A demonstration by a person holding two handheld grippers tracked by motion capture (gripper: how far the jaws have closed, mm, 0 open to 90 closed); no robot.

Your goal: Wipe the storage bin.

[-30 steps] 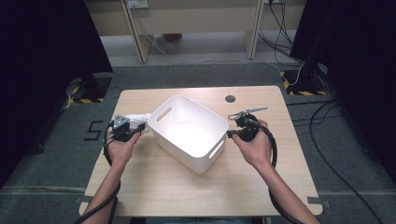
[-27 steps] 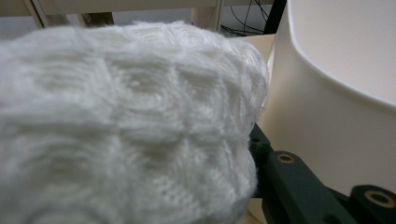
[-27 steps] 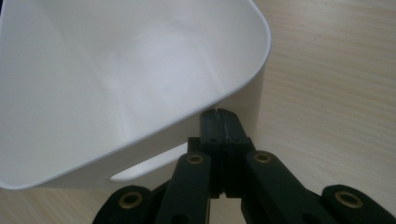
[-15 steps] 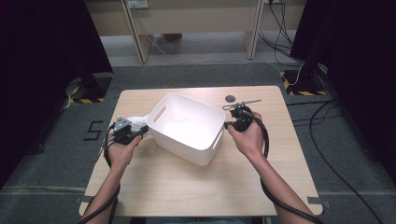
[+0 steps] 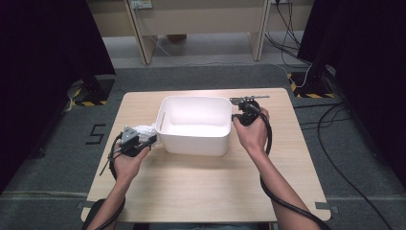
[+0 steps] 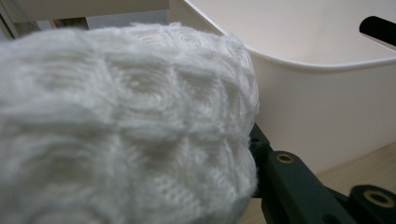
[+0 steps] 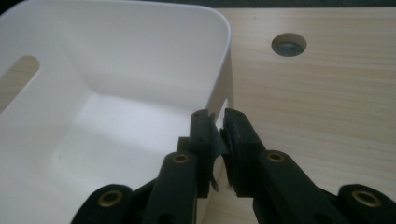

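Here the left gripper (image 5: 152,139) clamps a white knitted cloth (image 6: 121,126) beside the white bin (image 5: 194,143); the right gripper (image 7: 218,122), jaws just easing apart, straddles the bin's wall.

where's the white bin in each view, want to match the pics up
High view: white bin sits mid-table, between the two hands.
Left gripper view: its rim and outer wall fill the upper right, behind the white knitted cloth.
Right gripper view: its inside takes the left half.
Shared landmark: the wooden table.
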